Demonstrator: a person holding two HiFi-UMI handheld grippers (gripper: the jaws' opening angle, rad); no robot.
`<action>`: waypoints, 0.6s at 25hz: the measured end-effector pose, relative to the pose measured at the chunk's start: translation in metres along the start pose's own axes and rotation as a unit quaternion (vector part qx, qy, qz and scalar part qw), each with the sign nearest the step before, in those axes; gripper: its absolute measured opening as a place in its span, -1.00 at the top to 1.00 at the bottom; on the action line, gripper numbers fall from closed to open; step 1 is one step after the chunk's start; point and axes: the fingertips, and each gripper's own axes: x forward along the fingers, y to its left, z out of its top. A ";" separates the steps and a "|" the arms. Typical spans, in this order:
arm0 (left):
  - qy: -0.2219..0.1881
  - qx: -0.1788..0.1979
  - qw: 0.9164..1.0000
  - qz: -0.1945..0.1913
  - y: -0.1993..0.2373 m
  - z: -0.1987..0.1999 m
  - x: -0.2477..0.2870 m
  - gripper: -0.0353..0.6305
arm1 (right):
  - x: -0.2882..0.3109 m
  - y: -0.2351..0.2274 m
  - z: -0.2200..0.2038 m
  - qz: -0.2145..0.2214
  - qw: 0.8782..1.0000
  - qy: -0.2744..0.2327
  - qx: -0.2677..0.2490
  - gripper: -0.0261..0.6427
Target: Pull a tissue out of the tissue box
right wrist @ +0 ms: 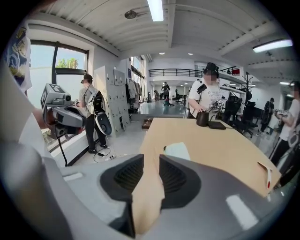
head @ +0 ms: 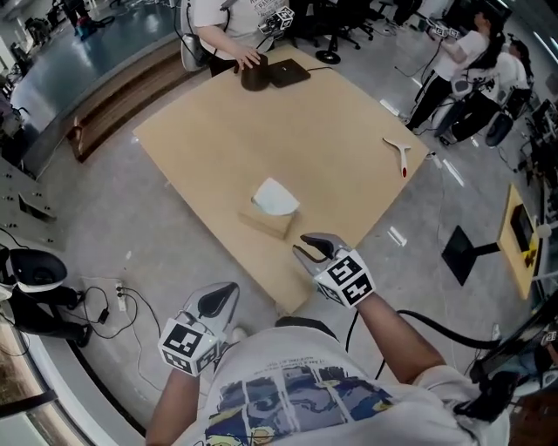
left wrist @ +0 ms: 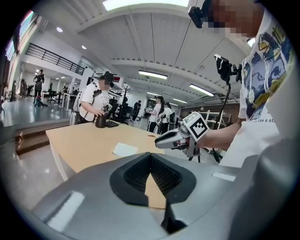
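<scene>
A tan tissue box (head: pixel 267 223) sits on the wooden table (head: pixel 305 131) near its front corner, with a white tissue (head: pixel 275 199) standing out of its top. My right gripper (head: pixel 310 247) hovers over the table's near edge, just right of and short of the box, open with nothing between its pads. In the right gripper view the tissue (right wrist: pixel 178 151) shows just beyond the jaws (right wrist: pixel 151 158). My left gripper (head: pixel 227 290) hangs over the floor, off the table's near-left edge, shut and empty (left wrist: pixel 150 156). The left gripper view shows the tissue (left wrist: pixel 124 149) far ahead and the right gripper (left wrist: pixel 158 141) beside it.
At the table's far end a person (head: pixel 228 26) touches a dark pot (head: pixel 254 77) next to a black pad (head: pixel 289 71). A white tool with a red tip (head: pixel 400 153) lies near the right edge. Cables (head: pixel 109 305) lie on the floor at left; a black stand base (head: pixel 462 253) sits at right.
</scene>
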 end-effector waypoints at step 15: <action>0.016 -0.030 0.996 0.084 0.022 0.010 0.031 0.88 | 0.098 -0.106 -0.021 0.028 0.997 0.041 0.053 0.52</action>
